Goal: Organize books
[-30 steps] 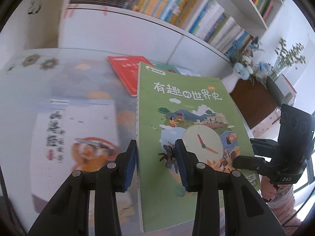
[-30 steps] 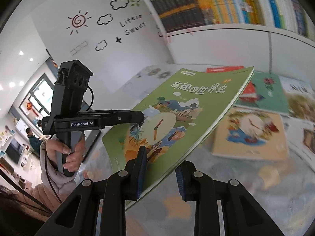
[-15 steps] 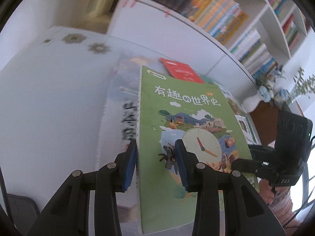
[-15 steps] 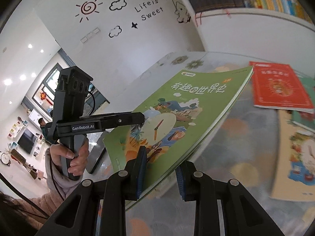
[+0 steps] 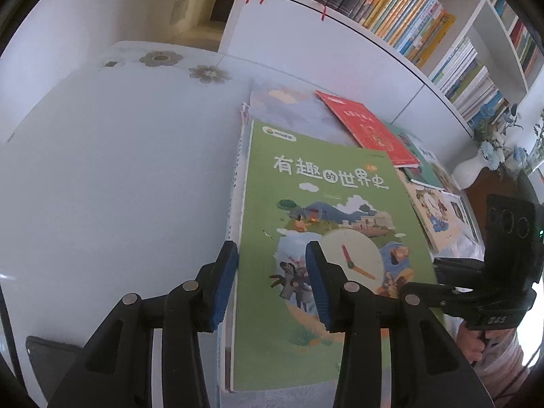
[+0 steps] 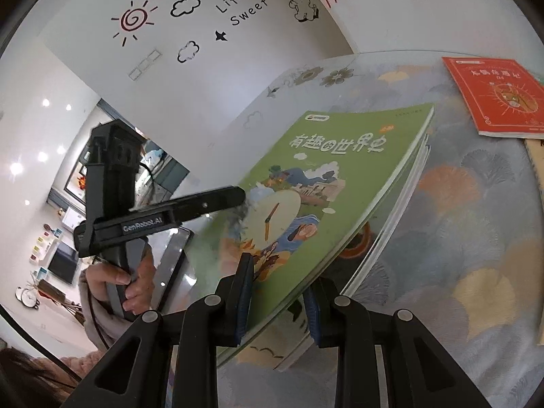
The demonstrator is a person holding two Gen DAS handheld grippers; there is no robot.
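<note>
A green picture book [image 5: 326, 176] with a clock on its cover lies on a white-edged book [image 5: 234, 183] on the table. My left gripper [image 5: 272, 272] straddles the green book's spine edge. Its jaws are opening, one pad over the cover and the other beside the spine, no longer pressing. My right gripper [image 6: 278, 272] is shut on the green book [image 6: 333, 176] at its near right edge and holds that side slightly above the lower book [image 6: 401, 210]. In the right wrist view the left gripper [image 6: 221, 200] reaches over the cover, held by a hand [image 6: 132, 282].
A red book [image 5: 367, 125] and several picture books [image 5: 435, 210] lie farther right on the patterned tablecloth [image 6: 476, 238]. A filled bookshelf [image 5: 408, 10] stands behind the table, a white vase [image 5: 472, 170] to its right. A dark tablet [image 6: 170, 261] lies near the table's left edge.
Both grippers carried the green book left and down, from above scattered books onto the white-edged book. The left jaws have widened slightly. The right grip is unchanged.
</note>
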